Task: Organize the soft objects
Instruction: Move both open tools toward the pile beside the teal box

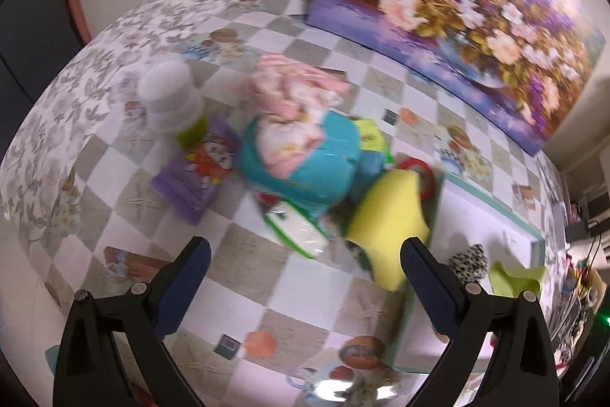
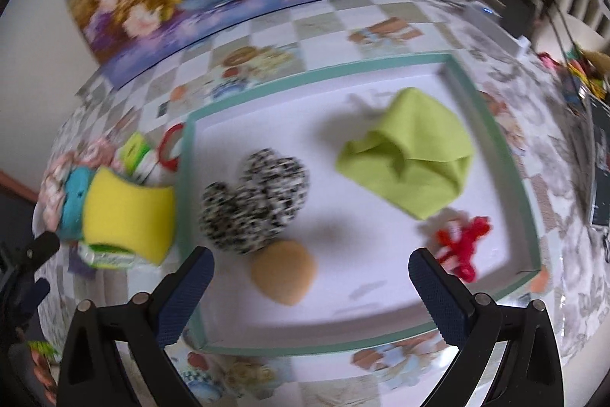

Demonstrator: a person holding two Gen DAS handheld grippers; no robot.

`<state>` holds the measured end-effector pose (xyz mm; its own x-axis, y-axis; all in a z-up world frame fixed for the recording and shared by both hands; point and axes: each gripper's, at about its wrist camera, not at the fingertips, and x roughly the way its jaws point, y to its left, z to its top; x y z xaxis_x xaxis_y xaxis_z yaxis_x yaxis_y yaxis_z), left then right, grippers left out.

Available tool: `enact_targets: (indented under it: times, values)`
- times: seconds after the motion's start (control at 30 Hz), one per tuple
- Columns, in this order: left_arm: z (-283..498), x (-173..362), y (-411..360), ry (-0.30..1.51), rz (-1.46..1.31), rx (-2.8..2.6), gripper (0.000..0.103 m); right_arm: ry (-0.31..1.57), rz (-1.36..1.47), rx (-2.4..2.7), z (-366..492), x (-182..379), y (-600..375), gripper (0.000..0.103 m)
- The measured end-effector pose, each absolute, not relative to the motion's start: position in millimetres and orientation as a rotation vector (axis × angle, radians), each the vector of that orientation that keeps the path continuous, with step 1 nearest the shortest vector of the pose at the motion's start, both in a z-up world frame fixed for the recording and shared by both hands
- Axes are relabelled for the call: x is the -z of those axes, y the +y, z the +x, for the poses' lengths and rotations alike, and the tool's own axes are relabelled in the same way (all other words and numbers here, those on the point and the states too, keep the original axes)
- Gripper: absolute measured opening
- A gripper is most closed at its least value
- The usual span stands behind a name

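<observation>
So the table (image 1: 244, 266) has this checkered oilcloth with little food prints, and a big flower painting (image 1: 457, 6) leans on the wall behind it. The white tray (image 2: 492, 140) with the teal rim already holds a speckled plush thing (image 2: 255, 201), a lime cloth (image 2: 411, 159), a tan sponge (image 2: 284, 271) and some red-and-white bit (image 2: 459, 241).

Both grippers are spread wide with nothing in them. The left gripper (image 1: 305, 250) points at the pile beside the tray, the right gripper (image 2: 310, 264) hangs over the tray.

The yellow sponge (image 1: 389, 227) sits right at the tray's left edge, leaning on the clutter: a teal bowl (image 1: 305, 163) stuffed with pink fabric (image 1: 289, 143), a tissue pack (image 1: 299, 229), a red ring (image 1: 419, 174).

My worry is that going for the sponge with the jaws this wide catches the tissue pack too, or shoves the bowl and spills the fabric. Both views are blurry, so the aim could easily be off.
</observation>
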<state>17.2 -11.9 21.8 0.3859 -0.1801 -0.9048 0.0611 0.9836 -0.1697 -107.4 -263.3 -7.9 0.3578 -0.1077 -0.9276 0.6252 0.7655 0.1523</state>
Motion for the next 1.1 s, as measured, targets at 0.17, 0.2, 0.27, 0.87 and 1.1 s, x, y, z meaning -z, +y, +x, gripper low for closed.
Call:
enact_targets:
  times: [0.17,0.2,0.27,0.87,1.1]
  values:
    - [26.7,-13.2,23.1,1.188,-0.174,0.093,0.1,1.133,0.488,0.445,-92.3,8.1,-234.7,0.103]
    - [27.8,-11.9,28.8,1.189,-0.182,0.08,0.1,1.137,0.478,0.435,-89.0,8.6,-229.6,0.103]
    - [31.4,-7.0,43.8,1.197,-0.209,0.045,0.1,1.144,0.46,0.412,-83.0,9.8,-219.9,0.103]
    - [41.8,16.8,46.1,1.23,-0.284,0.062,0.1,1.174,0.316,0.25,-37.9,27.3,-150.7,0.103]
    - [44.6,25.0,33.5,1.259,-0.274,0.101,0.1,1.19,0.296,0.25,-32.9,29.1,-152.0,0.103]
